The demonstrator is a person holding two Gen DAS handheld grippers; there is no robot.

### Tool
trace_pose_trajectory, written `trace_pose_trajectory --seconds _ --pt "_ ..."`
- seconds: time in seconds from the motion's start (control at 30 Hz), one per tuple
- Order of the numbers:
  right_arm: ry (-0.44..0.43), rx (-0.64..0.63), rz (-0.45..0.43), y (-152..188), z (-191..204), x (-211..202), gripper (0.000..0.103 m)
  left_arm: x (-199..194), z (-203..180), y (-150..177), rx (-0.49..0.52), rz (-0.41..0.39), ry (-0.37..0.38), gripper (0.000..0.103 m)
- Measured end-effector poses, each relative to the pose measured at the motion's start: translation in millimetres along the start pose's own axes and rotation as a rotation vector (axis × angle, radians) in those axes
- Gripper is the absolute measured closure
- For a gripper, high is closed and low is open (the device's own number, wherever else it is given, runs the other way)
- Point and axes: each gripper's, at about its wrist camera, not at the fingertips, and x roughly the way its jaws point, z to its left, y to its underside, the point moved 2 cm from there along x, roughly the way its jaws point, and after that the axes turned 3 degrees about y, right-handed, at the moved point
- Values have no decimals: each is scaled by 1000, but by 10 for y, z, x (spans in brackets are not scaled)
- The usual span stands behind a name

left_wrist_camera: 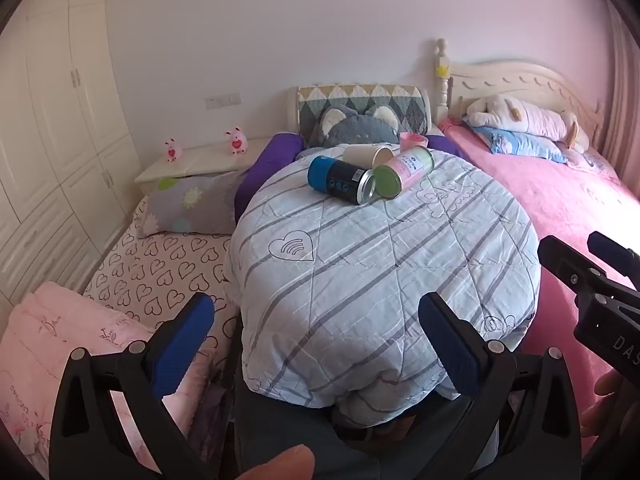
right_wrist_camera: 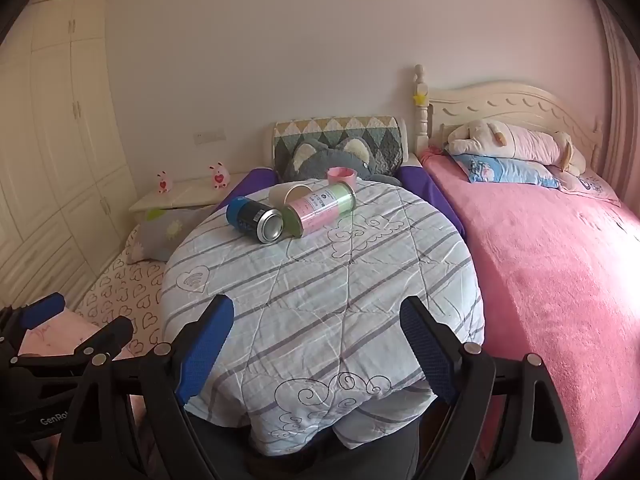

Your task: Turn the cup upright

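Three containers lie on their sides on the far part of a striped quilt [left_wrist_camera: 360, 248] [right_wrist_camera: 320, 280]: a beige cup [left_wrist_camera: 366, 155] [right_wrist_camera: 286, 195], a dark tin with a blue end [left_wrist_camera: 340, 179] [right_wrist_camera: 254, 218], and a pink and green tin [left_wrist_camera: 406, 171] [right_wrist_camera: 320, 209]. A pink cup [left_wrist_camera: 413, 139] [right_wrist_camera: 341, 176] stands upright behind them. My left gripper [left_wrist_camera: 316, 316] is open and empty, near the quilt's front edge. My right gripper [right_wrist_camera: 318, 318] is open and empty too, also well short of the cups; it shows at the right edge of the left wrist view [left_wrist_camera: 592, 272].
A grey plush cushion [left_wrist_camera: 356, 128] and a patterned headrest [left_wrist_camera: 360, 100] sit behind the cups. A pink bed [right_wrist_camera: 560, 260] lies to the right, a heart-print sheet [left_wrist_camera: 160, 272] and floral pillow [left_wrist_camera: 192, 208] to the left, with a nightstand [left_wrist_camera: 200, 160] and wardrobe [left_wrist_camera: 52, 120].
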Motion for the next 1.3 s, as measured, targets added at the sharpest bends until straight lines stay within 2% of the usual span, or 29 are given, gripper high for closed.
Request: trace_pose_trajectory --seconds 0.03,1.3 --pt "1 0 0 -2 -2 -1 17 -7 3 0 -4 -16 -1 0" --pt "-9 3 21 30 12 43 17 -38 50 -15 -24 1 12 0"
